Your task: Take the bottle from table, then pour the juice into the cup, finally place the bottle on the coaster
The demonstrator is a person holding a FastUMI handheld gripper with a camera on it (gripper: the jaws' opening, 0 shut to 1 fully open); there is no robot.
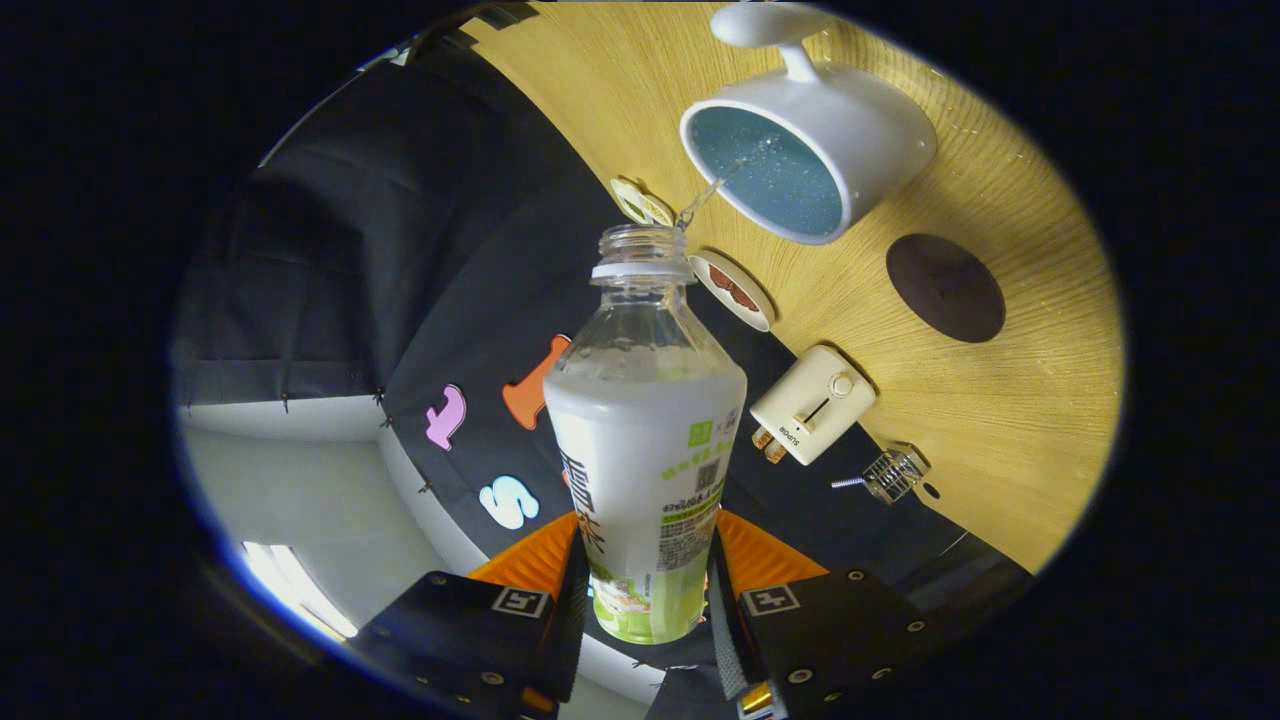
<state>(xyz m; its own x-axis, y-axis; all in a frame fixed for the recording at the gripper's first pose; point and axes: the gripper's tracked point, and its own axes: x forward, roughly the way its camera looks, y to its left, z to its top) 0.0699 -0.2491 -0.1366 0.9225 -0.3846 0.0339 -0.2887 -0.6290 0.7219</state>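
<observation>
The tongs (645, 590) pinch the bottle (645, 440) low on its labelled body, one finger pressed to each side. The bottle is tipped over, its open, capless mouth pointing away from the fingers toward the cup (810, 150). Pale liquid fills the labelled part, and the clear shoulder and neck beyond it look mostly empty. A thin stream (700, 205) runs from the mouth to the cup's rim.

Just beyond the bottle's neck, two small round discs lie at the edge of the table (1000, 420): a pale one (641, 201) beside the mouth and a white one with a brown centre (735, 289) on the other side. Near the same edge sits a small cream appliance (812, 404) with a knob and a slider, and beside it a little wire-and-glass object (893, 473).

Farther out on the wood-grain table, a dark round coaster (945, 288) lies bare, apart from the cup. The white cup with its blue inside stands past the bottle's mouth, its handle on the far side.
</observation>
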